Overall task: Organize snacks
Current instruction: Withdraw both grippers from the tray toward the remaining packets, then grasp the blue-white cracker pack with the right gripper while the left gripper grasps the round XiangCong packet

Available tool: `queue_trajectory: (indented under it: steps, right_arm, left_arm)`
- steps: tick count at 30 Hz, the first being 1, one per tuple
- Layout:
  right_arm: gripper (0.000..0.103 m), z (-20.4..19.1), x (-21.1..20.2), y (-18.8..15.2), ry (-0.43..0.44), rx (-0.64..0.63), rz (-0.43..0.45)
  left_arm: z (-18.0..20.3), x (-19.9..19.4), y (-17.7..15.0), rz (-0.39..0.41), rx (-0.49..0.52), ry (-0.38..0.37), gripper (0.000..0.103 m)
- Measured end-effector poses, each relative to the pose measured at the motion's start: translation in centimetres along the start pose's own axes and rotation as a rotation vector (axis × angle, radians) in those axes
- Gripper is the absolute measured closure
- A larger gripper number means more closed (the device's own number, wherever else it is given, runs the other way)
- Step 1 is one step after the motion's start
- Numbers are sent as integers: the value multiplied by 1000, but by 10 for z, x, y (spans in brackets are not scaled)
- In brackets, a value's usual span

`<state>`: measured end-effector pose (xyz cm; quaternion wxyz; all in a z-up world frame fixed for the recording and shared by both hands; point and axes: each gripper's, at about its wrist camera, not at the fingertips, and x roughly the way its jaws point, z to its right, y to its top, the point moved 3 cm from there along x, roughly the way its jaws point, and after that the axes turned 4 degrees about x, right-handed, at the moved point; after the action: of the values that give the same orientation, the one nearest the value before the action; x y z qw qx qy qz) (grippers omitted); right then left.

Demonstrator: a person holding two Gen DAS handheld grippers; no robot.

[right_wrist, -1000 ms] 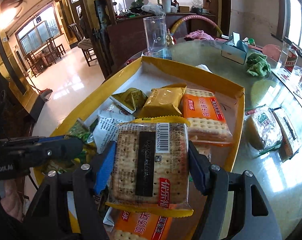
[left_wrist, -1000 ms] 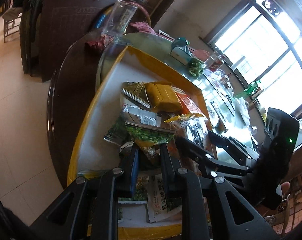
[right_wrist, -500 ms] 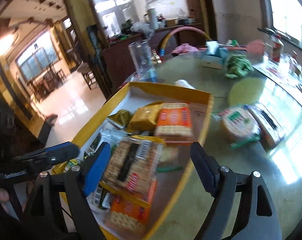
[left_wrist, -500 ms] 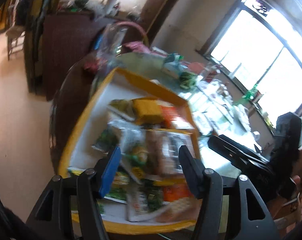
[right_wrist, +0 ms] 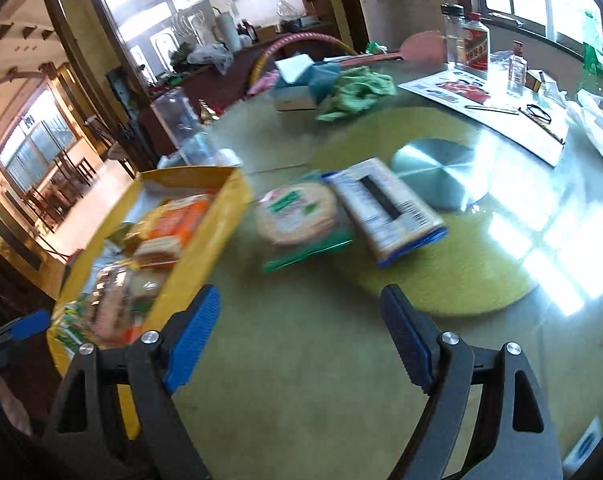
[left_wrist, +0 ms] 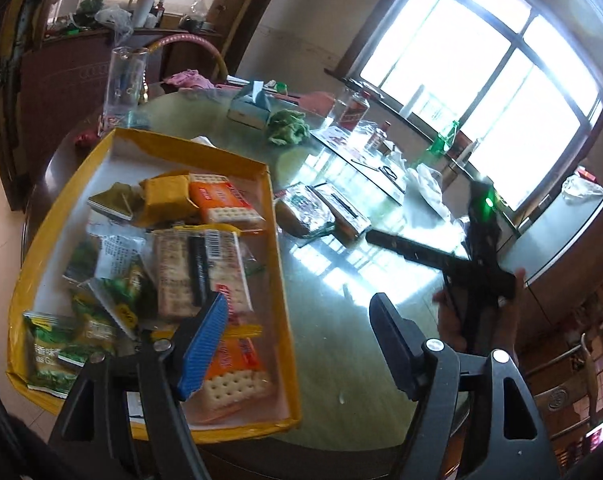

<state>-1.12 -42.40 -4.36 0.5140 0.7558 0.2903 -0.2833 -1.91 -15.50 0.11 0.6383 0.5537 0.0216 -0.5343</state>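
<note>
A yellow tray (left_wrist: 279,280) on the glass table holds several snack packs: cracker packs (left_wrist: 199,268), an orange cracker pack (left_wrist: 221,202) and green packets (left_wrist: 57,354). The tray also shows in the right wrist view (right_wrist: 217,216). A round biscuit pack (right_wrist: 297,212) and a blue-edged cracker pack (right_wrist: 389,210) lie on the table right of the tray. My left gripper (left_wrist: 297,340) is open and empty above the tray's near right corner. My right gripper (right_wrist: 301,332) is open and empty over bare table short of those two packs; it also shows in the left wrist view (left_wrist: 421,250).
Further back on the table stand a tall clear glass (left_wrist: 123,88), a tissue box (right_wrist: 297,88), a green cloth (right_wrist: 357,92), bottles (right_wrist: 475,46) and papers (right_wrist: 489,112). A round yellow-green mat (right_wrist: 441,248) with a metal disc (right_wrist: 437,172) lies at the table's middle.
My left gripper let go of a green packet and opened, pulling back to the right. My right gripper released the cracker pack into the tray, opened and swung right over the table.
</note>
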Motion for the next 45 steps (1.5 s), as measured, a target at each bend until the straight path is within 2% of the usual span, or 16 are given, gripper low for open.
queue_trajectory:
  steps: [6, 12, 14, 17, 18, 21, 27, 33, 35, 39, 45]
  right_arm:
    - [20, 33, 22, 34, -73, -78, -37]
    - [21, 62, 63, 63, -68, -9, -92]
    - [24, 64, 77, 68, -43, 7, -121]
    - [29, 60, 92, 71, -93, -14, -134]
    - [32, 59, 94, 70, -85, -4, -137]
    - [34, 55, 99, 67, -67, -6, -145]
    - [41, 54, 88, 48, -118, -22, -146]
    - [43, 74, 41, -1, -192, 83, -138]
    - [43, 82, 23, -19, -208, 136, -127]
    - [43, 100, -19, -61, -235, 250, -87]
    - [43, 108, -53, -99, -200, 339, -26]
  left_arm:
    - [10, 0, -6, -21, 8, 20, 30]
    - [13, -2, -7, -28, -3, 26, 30]
    - [14, -4, -6, -23, 6, 30, 30]
    - [16, -1, -6, -36, 13, 41, 30]
    - [18, -1, -6, -41, 14, 38, 30]
    - [19, 1, -4, -36, 16, 32, 30]
    - [27, 11, -2, -57, 8, 10, 30]
    - [42, 34, 6, -106, -3, -21, 30]
    - [45, 49, 11, -132, -34, -46, 30]
    - [51, 90, 26, -194, -100, -49, 30]
    - [57, 164, 59, -292, -152, 30, 30]
